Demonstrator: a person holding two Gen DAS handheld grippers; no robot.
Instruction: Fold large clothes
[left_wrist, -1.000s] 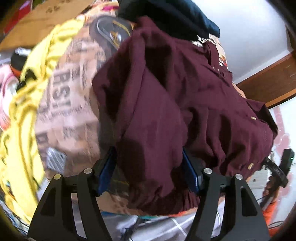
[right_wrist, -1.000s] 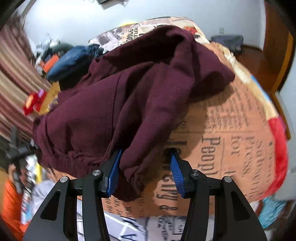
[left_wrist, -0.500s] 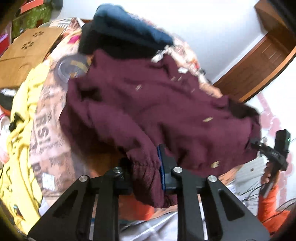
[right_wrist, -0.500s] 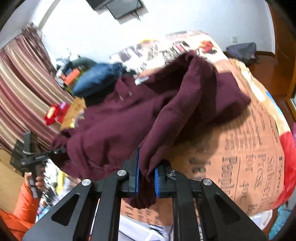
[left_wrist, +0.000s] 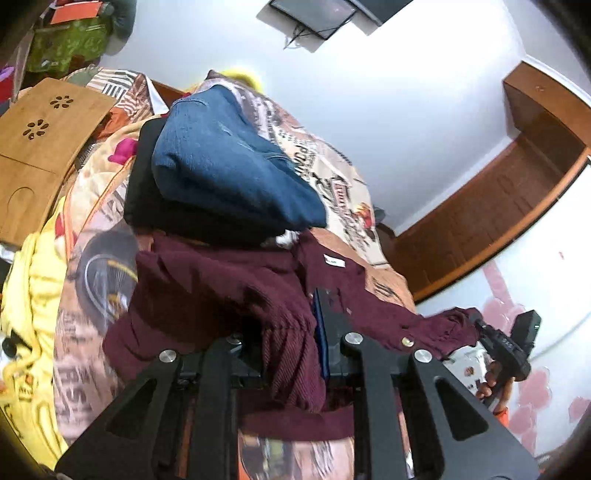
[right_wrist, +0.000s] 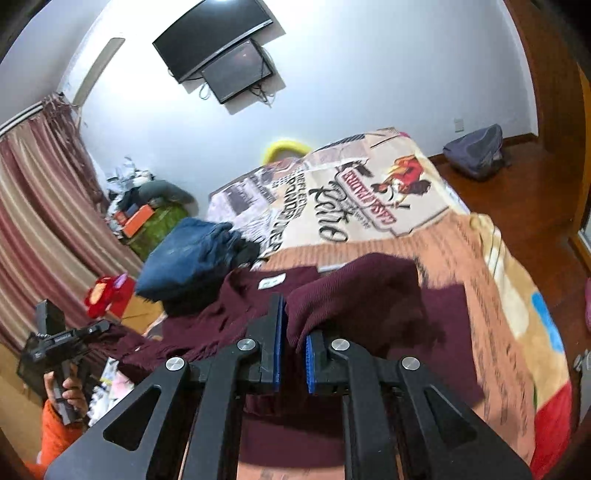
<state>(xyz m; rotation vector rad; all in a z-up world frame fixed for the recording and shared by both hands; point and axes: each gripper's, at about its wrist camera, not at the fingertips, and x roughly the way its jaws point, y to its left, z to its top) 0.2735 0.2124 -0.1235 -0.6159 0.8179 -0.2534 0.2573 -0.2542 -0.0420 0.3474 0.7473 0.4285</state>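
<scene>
1. Left gripper (left_wrist: 291, 350): a bunched fold of the maroon ribbed knit garment (left_wrist: 221, 288) is clamped between its fingers.
2. Right gripper (right_wrist: 293, 354): fingers narrowed onto another fold of it.
3. Beyond the fingers, the garment is draped over the newspaper-print bedspread (right_wrist: 480, 280).

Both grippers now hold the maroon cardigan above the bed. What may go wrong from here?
1. Each gripper, left and right, pinches only a small bunch of the cardigan, so the knit may slip out.
2. The blue pile lies beside it; the cardigan might drag it.
</scene>
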